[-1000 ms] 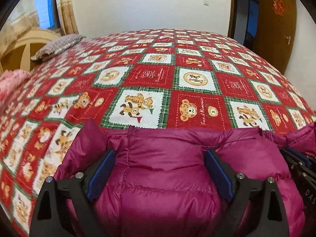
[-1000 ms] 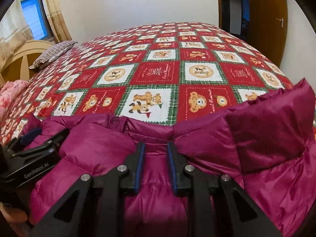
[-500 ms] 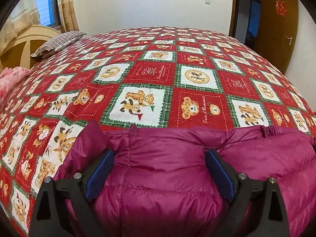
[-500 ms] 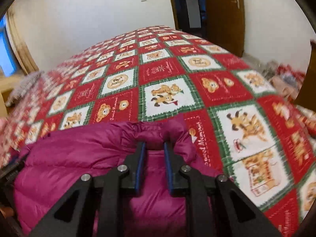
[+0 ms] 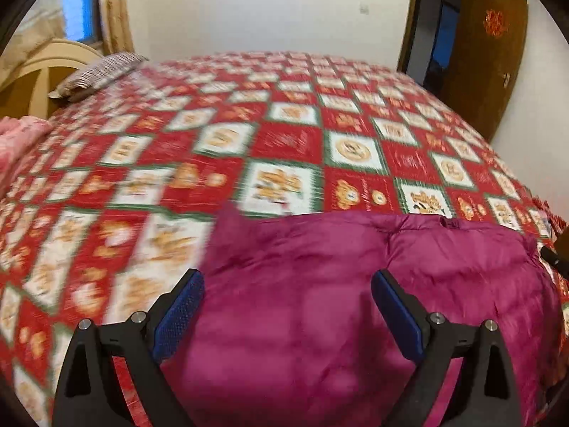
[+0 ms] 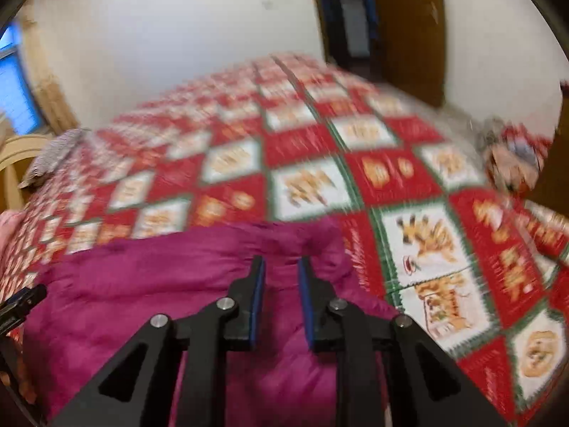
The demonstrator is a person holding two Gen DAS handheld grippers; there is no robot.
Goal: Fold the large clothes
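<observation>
The magenta down jacket (image 5: 320, 302) lies on the near part of the bed, under both of our grippers. Our left gripper (image 5: 287, 299) has its blue-padded fingers (image 5: 179, 315) spread wide apart over the puffy fabric, gripping nothing; the left one sits at the jacket's left edge, the right one over its middle. Our right gripper (image 6: 281, 284) has its fingers (image 6: 256, 295) drawn close, with a narrow gap between the pads and jacket fabric showing in that gap near the jacket's (image 6: 160, 284) far right corner; we cannot tell whether the pads actually pinch the cloth. In the right wrist view the black tip of our left gripper (image 6: 21, 302) shows at the jacket's left edge. The jacket's far edge runs roughly straight across a red, white and green patchwork bedspread (image 5: 284, 135) printed with bears, which covers the rest of the bed. A striped pillow (image 5: 99, 73) rests at the far left corner by a pale wooden headboard (image 5: 42, 67). Beyond the bed stands a brown door (image 5: 487, 57). Both views are blurred.
</observation>
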